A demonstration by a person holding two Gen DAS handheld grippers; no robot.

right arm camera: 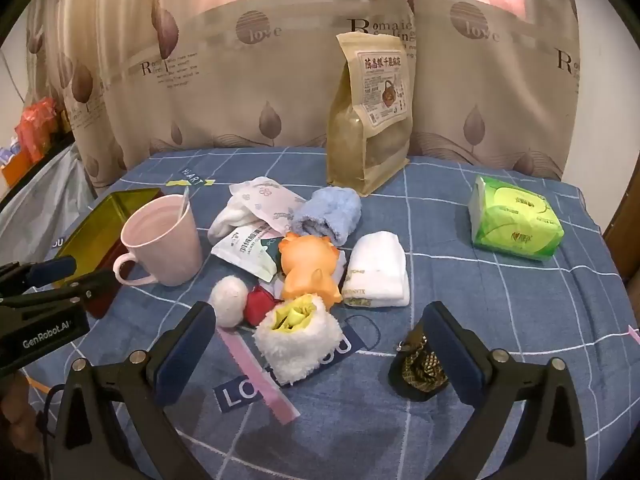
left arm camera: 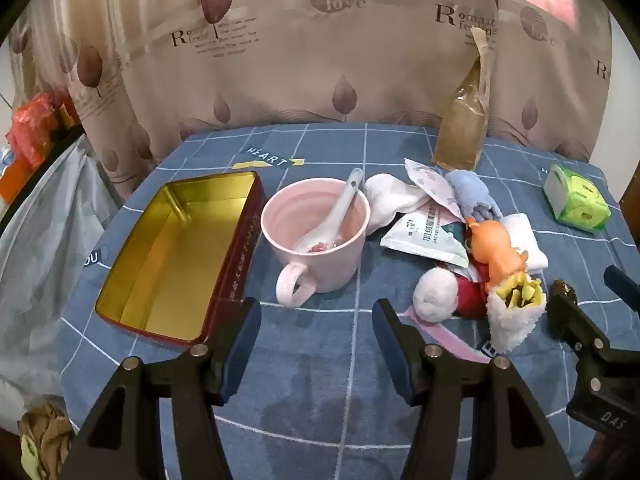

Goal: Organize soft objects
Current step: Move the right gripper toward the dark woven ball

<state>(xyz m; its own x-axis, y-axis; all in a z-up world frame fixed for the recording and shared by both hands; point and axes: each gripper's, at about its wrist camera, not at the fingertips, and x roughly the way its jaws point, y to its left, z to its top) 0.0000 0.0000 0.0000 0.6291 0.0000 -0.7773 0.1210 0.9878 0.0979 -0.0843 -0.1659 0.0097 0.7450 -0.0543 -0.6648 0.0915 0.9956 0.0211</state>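
Soft pile mid-table: white sock (right arm camera: 236, 216), blue cloth (right arm camera: 328, 214), folded white towel (right arm camera: 378, 268), santa hat (right arm camera: 294, 338) (yellow stuff inside), orange toy (right arm camera: 308, 270) on top, sachets (right arm camera: 250, 250) tucked beneath. Pink mug (left arm camera: 316, 236) with spoon (left arm camera: 340, 208) left of pile; open tin (left arm camera: 176, 256) just beyond mug. Tissue pack (right arm camera: 516, 220) well apart, right. Brown pouch (right arm camera: 372, 120) upright behind. Left gripper (left arm camera: 316, 340) wide open, empty, above bare cloth. Right gripper (right arm camera: 316, 344) wide open, holding nothing, hat between fingers.

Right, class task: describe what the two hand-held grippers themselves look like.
Left hand-held gripper: black angular frame, silver rivets, two dark blue padded fingers; white "GenRobot.AI" lettering on its side. Right hand-held gripper: same build and blue fingers.
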